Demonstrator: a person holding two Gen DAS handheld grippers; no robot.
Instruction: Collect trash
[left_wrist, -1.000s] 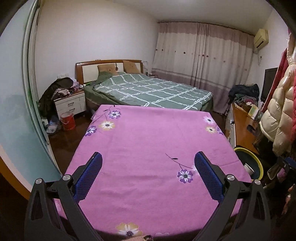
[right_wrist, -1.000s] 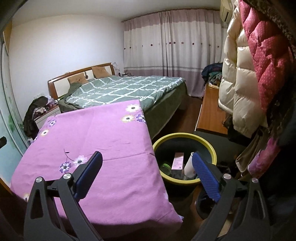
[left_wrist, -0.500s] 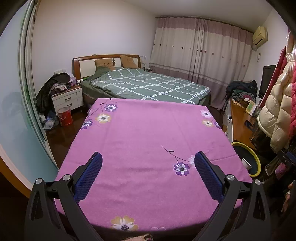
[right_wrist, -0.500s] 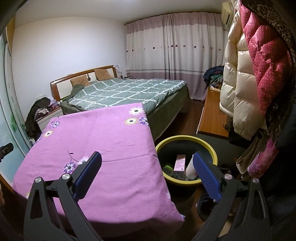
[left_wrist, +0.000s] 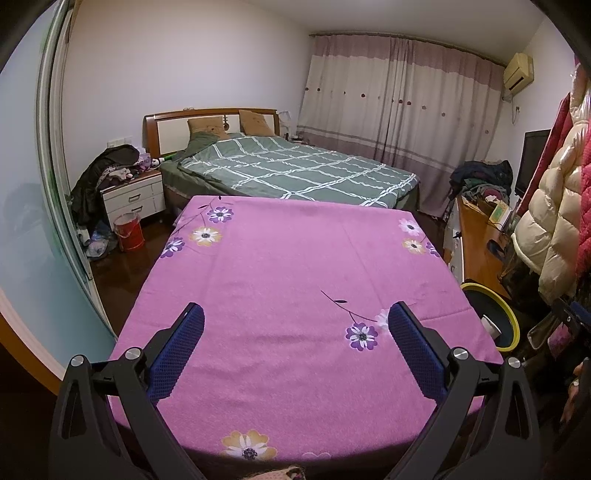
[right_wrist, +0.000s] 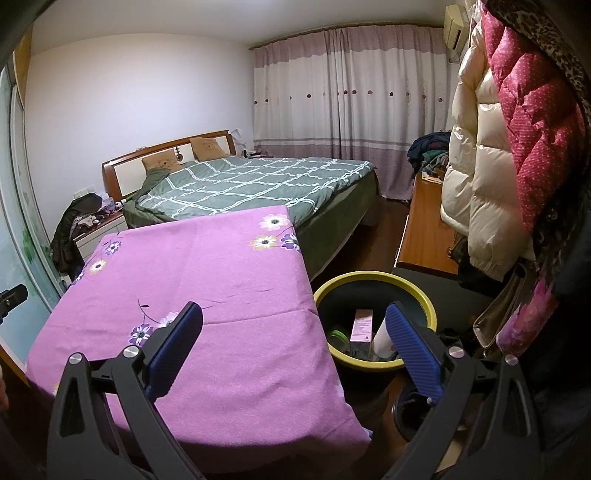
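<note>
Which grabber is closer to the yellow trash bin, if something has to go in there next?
Probably the right gripper: the yellow-rimmed bin sits just ahead of its open jaws. From the left gripper, also open, the bin is off at the far right edge.

A home bedroom: made bed (left_wrist: 291, 170), curtains (left_wrist: 399, 110), nightstand (left_wrist: 133, 197).

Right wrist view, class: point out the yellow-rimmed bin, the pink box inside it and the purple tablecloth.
yellow-rimmed bin (right_wrist: 373, 274), right wrist view, far rim.
pink box (right_wrist: 362, 325), right wrist view, front face.
purple tablecloth (right_wrist: 229, 280), right wrist view, bare middle.
</note>
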